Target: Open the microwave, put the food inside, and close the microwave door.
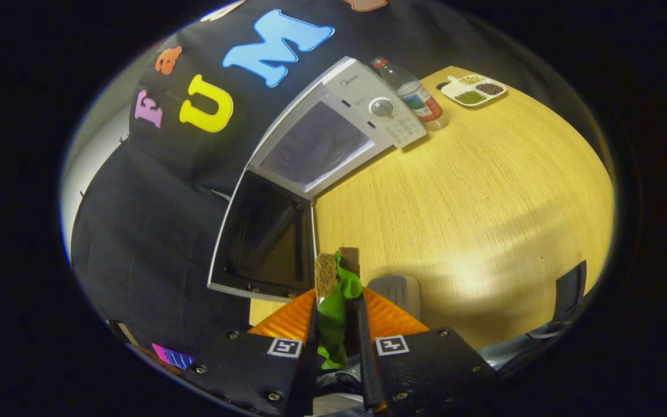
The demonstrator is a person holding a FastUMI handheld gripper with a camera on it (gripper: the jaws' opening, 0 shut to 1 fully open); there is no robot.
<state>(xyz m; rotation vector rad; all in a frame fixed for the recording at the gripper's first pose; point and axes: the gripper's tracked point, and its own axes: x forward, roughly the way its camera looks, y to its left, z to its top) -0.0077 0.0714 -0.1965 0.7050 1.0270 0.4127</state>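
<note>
We counted one gripper (337, 301), and its two fingers were closed together on a single piece of food (336, 289): a sandwich-like item with two brown slices and a green leafy layer pinched between them, the green hanging back down between the fingers. Both fingers pressed on it from either side.

Beyond the fingers stood one white microwave (339, 124) on the wooden table (472, 191). Its door (267, 237) hung wide open, the dark window panel lying just ahead of the held food and slightly to one side of it, while the pale cavity opening sat further back. On the control panel we counted one large round dial (381, 107), and there may have been a second, smaller control above it, though the view was too small for us to be sure. A short brand word sat at the top of the panel; we could not read it with confidence.

Just beside the microwave's control side stood one clear bottle (411, 92) with a red cap and a red and blue label, its writing too small to read. Well beyond it, near the table's far edge, lay one white divided tray (475, 88) with three compartments of small grains or beans: one green, one dark, one pale.
</note>
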